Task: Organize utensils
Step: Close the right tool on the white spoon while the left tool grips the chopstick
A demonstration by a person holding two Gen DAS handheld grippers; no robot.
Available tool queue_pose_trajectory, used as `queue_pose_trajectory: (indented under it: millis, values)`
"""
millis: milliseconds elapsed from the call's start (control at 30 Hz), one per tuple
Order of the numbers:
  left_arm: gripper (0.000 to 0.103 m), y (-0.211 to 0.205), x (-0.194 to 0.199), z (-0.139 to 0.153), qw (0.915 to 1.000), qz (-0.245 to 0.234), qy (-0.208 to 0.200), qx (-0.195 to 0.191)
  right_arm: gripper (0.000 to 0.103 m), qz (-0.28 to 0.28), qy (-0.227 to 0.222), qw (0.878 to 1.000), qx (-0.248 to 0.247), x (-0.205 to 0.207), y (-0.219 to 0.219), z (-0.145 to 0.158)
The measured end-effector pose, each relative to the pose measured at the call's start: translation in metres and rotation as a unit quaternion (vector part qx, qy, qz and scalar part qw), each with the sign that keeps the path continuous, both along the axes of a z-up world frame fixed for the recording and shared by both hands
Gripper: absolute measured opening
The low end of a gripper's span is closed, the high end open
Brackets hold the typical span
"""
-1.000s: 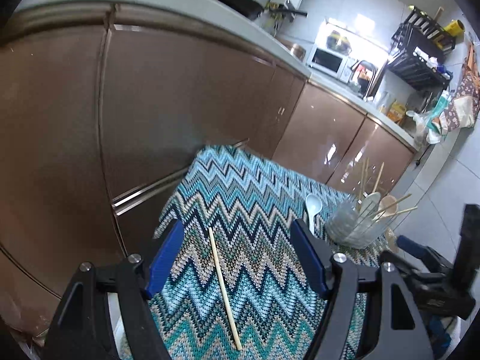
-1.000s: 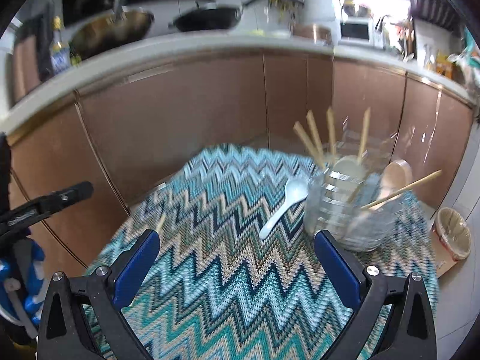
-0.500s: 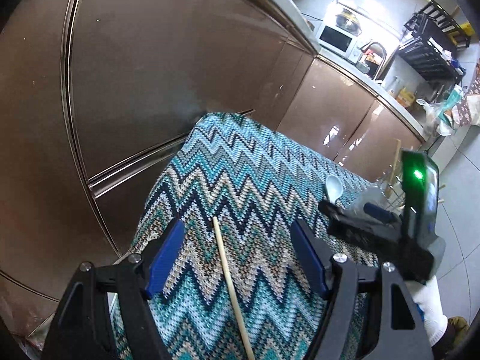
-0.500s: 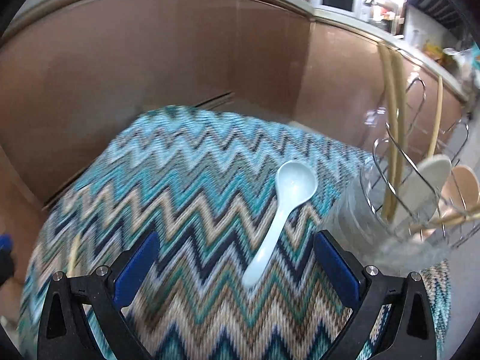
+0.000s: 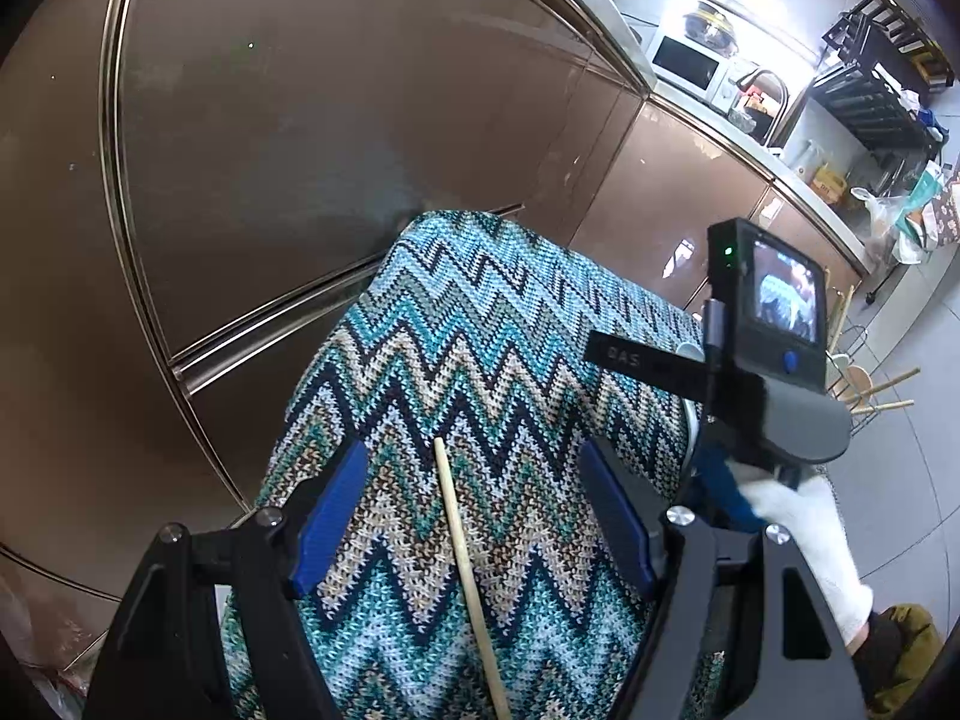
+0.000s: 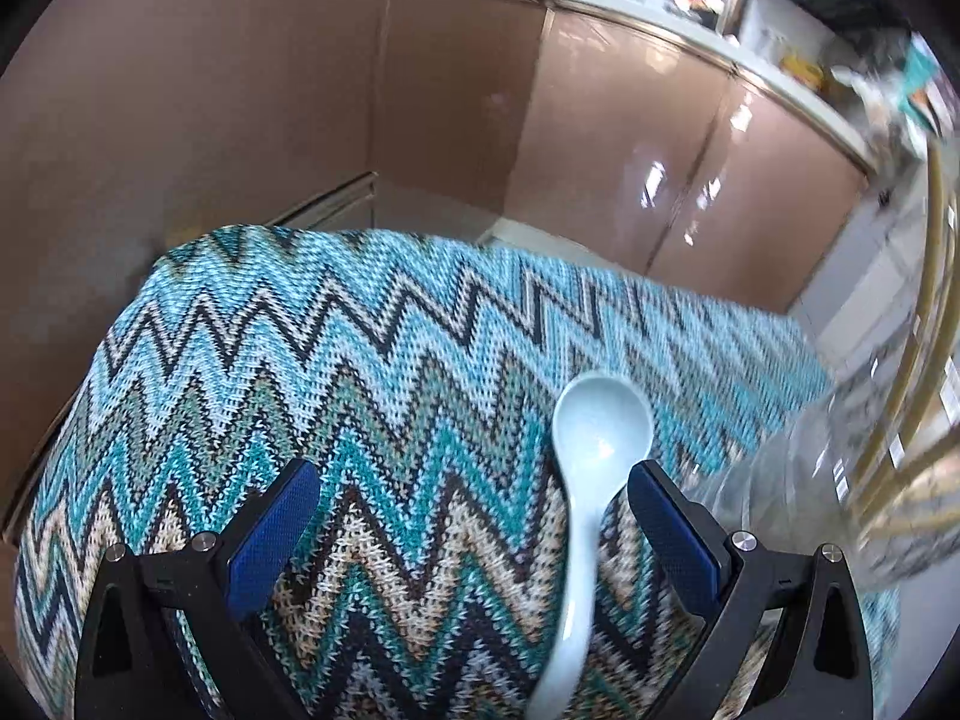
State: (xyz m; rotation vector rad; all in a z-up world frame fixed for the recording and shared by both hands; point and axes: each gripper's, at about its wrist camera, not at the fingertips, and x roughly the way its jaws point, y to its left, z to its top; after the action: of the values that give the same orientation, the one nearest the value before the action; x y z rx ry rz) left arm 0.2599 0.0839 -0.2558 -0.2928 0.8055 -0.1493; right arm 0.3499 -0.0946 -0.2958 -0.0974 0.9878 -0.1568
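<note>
Your left tool [image 5: 474, 516] is wide open, straddling a chopstick [image 5: 465, 564] flat on the zigzag cloth [image 5: 480, 330], holding nothing. Your right tool [image 6: 474, 534] is also wide open and empty, with the spoon [image 6: 591, 492] lying between its jaws, nearer the right pad. A holder [image 6: 840, 480] stands just right.

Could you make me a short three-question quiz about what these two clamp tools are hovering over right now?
1. True or false: the single pale wooden chopstick lies on the zigzag-patterned knitted cloth between the open fingers of the left gripper.
2. Which utensil lies between the fingers of the right gripper? A) metal fork B) pale blue ceramic soup spoon C) black ladle
3. Fill in: the spoon's bowl points ____ from the camera.

Key: 1 true; 2 B; 3 away.
</note>
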Motion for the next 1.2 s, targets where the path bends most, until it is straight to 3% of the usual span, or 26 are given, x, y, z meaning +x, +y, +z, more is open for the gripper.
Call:
queue_pose_trajectory:
  millis: [167, 300, 533, 667, 767, 800, 933, 1067, 1200]
  values:
    - [0.072, 0.003, 0.001, 0.001, 1.0000, 0.002, -0.003, -0.003, 0.103, -0.057, 0.003, 0.998, 0.024, 0.010, -0.001, -0.017]
    - [0.072, 0.009, 0.003, 0.000, 0.9999, 0.004, -0.002, -0.010, 0.103, -0.138, 0.005, 0.988, 0.067, 0.010, -0.022, -0.026]
    - [0.072, 0.023, 0.000, -0.003, 0.9996, 0.012, -0.005, -0.024, 0.103, -0.172, 0.027, 0.981, 0.086, 0.021, -0.035, -0.044]
    - [0.072, 0.033, -0.001, -0.003, 0.9992, 0.023, -0.005, -0.031, 0.103, -0.129, 0.035, 0.988, 0.082, 0.037, -0.033, -0.054]
    - [0.072, 0.039, -0.001, -0.003, 0.9987, 0.032, -0.004, -0.039, 0.103, -0.044, 0.045, 0.996, 0.069, 0.035, -0.010, -0.060]
    - [0.072, 0.041, -0.002, -0.003, 0.9986, 0.035, -0.005, -0.040, 0.103, -0.053, 0.004, 0.997, 0.057, 0.032, -0.003, -0.061]
    - [0.072, 0.042, -0.001, -0.002, 0.9985, 0.036, -0.005, -0.040, 0.103, 0.025, 0.002, 0.999, 0.035, 0.020, 0.020, -0.063]
    - [0.072, 0.038, -0.004, 0.003, 0.9989, 0.032, -0.010, -0.034, 0.102, 0.052, -0.006, 0.997, 0.048, 0.017, 0.025, -0.069]
    - [0.072, 0.033, -0.003, 0.003, 0.9992, 0.030, -0.003, -0.026, 0.094, 0.070, 0.013, 0.996, 0.058, 0.021, 0.003, -0.065]
